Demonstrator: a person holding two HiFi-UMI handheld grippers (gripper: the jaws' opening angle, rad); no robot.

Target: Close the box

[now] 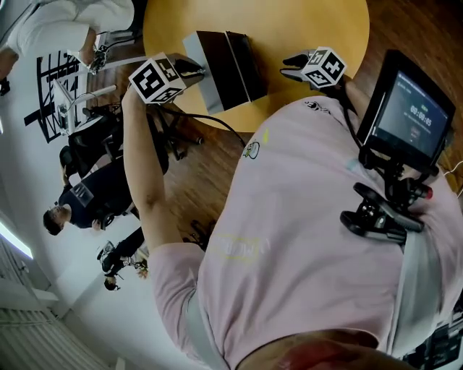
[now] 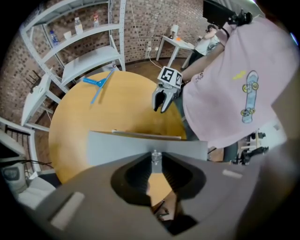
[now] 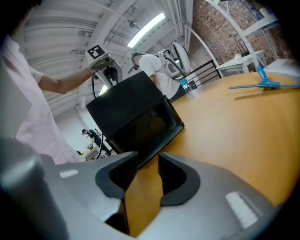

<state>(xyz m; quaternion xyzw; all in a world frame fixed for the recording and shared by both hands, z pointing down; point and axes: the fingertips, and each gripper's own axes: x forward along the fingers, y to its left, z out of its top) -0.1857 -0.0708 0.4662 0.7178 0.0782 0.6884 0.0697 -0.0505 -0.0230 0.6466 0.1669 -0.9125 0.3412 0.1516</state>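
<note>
On the tabletop [image 1: 318,22]: a black box [image 1: 235,69] stands open on the round wooden top, near the edge on the person's side. Its lid [image 1: 199,72] is raised, grey outside and black inside.
Left gripper [image 1: 192,70]: meets the lid's outer edge from the left. In the left gripper view its jaws are pinched on the rim of the grey panel (tips almost meeting on it).
Right gripper [image 1: 293,66]: hovers over the tabletop to the right of the box, apart from it. Its jaws stand a narrow gap apart and hold nothing; only bare wood shows between them.
Box, from the right gripper view: the hollow tray faces this gripper and the lid rises behind it.
Blue T-shaped tool [image 2: 99,83]: lies flat on the far side of the tabletop, well apart from the box.
Person: pink shirt [image 1: 311,217], with a small screen [image 1: 405,115] on a mount at the chest (its print too small to read).
Background: white shelving [image 2: 89,56] stands before a brick wall beyond the tabletop.
</note>
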